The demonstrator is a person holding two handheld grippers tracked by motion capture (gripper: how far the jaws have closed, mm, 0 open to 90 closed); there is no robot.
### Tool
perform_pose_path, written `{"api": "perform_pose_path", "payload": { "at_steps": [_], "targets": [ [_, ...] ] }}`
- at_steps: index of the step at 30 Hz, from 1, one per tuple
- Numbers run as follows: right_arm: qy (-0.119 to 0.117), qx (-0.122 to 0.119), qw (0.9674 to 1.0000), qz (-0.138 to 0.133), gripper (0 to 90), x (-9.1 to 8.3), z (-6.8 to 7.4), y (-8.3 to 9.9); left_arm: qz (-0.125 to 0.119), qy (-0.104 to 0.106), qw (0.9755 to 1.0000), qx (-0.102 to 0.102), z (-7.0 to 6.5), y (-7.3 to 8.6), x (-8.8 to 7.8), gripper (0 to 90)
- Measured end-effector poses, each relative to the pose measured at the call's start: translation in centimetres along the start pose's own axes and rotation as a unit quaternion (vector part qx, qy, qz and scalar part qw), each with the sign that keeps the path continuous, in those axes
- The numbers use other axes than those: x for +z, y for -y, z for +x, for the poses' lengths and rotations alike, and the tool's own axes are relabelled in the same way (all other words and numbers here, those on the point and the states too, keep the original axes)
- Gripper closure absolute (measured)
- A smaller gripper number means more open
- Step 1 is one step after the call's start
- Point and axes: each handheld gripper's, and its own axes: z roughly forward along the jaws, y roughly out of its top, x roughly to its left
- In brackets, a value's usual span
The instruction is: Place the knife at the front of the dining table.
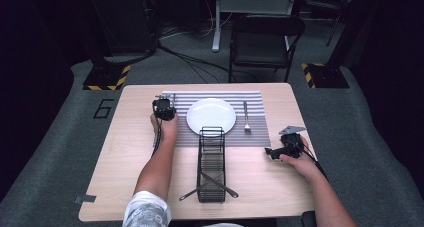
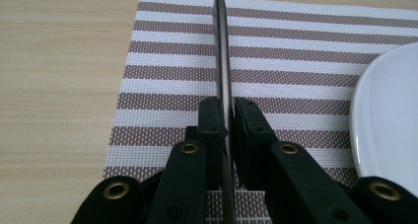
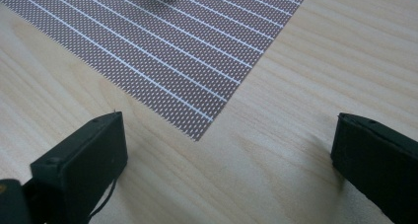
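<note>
At the left edge of the striped placemat (image 1: pixel 220 118), near its far left corner, the left gripper (image 2: pixel 226 116) holds a slim metal utensil (image 2: pixel 223 61), its jaws pinched tight on the thin handle; seen edge-on, it could be a knife, though the pictures do not settle that. The utensil runs along the mat's left side, just beside the white plate (image 1: pixel 211 115) at the mat's middle, and I cannot tell whether it already rests on the weave or hangs just above it. In front of the plate, reaching toward the near edge of the desk (image 1: pixel 125 187), stands a black wire basket (image 1: pixel 211 164) with more cutlery lying in its near end. A fork (image 1: pixel 246 116) already lies on the mat's right side. Off the mat's near right corner, the right gripper (image 3: pixel 229 150) waits over bare wood with its jaws wide and nothing between them. The step in hand looks like laying the left-side piece of a place setting; next the utensil should be settled flat and parallel to the mat's edge before the jaws let go.
</note>
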Motion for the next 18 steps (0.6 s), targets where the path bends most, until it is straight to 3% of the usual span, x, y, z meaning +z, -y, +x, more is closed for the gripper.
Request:
{"api": "perform_pose_path", "payload": {
  "at_steps": [8, 18],
  "targets": [
    [0.000, -0.001, 1.0000, 0.000, 0.0, 0.00, -0.01, 0.00, 0.003, -0.001, 1.0000, 0.005, -0.24, 0.19, 0.21, 81.6],
    [-0.001, -0.001, 1.0000, 0.000, 0.0, 0.01, -0.01, -0.01, 0.002, 0.019, 0.9997, 0.017, -0.61, 0.30, 0.26, 76.2]
  ]
}}
